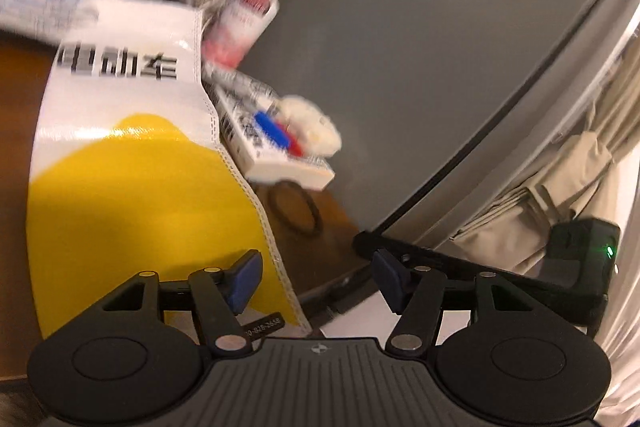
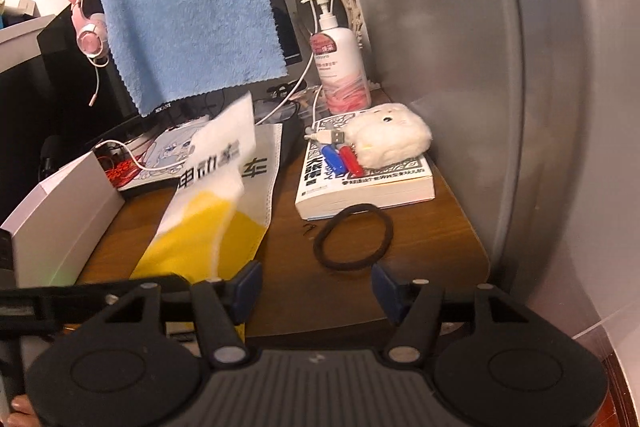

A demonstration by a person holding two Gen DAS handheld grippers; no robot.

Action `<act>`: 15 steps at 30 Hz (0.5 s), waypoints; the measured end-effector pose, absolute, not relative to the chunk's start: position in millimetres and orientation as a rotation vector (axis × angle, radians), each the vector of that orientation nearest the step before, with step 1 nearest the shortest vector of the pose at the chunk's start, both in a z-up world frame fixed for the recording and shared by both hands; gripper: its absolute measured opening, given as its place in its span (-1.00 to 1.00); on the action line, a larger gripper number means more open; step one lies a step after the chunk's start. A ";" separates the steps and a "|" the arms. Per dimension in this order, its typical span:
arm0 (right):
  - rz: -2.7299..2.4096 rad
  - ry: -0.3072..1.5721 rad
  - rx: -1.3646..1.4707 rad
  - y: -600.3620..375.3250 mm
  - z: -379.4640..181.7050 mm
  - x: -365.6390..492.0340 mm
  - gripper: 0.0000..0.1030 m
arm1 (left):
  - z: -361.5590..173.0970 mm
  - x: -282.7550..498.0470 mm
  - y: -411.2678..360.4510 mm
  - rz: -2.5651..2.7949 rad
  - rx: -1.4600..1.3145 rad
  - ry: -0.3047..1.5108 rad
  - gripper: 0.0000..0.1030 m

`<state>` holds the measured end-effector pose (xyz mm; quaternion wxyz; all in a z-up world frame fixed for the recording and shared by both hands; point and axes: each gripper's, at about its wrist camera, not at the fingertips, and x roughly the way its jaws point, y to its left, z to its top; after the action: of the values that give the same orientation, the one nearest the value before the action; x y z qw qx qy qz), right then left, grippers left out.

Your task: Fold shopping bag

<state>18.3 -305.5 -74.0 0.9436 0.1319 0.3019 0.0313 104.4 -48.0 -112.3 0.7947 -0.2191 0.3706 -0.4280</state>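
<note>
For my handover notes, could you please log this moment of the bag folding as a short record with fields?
Shopping bag: white and yellow, black print, lying on the wooden desk, top flap blurred
Left gripper: open, nothing between the jaws, beside the bag's stitched edge
Right gripper: open, empty, at the desk's near edge
Right of bag: black hair tie, book carrying a white plush toy
Behind: blue towel, pump bottle

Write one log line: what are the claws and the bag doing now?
left claw: open, empty | right claw: open, empty | shopping bag: on desk, top flap lifted, blurred | fold: unfinished
</note>
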 end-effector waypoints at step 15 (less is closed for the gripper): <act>0.300 0.470 0.365 -303.7 -91.1 -12.8 0.86 | -70.8 122.5 -10.7 -0.673 -0.252 0.546 -0.05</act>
<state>-12.8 -303.7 -91.1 0.9450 0.1793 0.2305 0.1471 122.5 -10.7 -70.8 0.9000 -0.1216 0.2638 -0.3251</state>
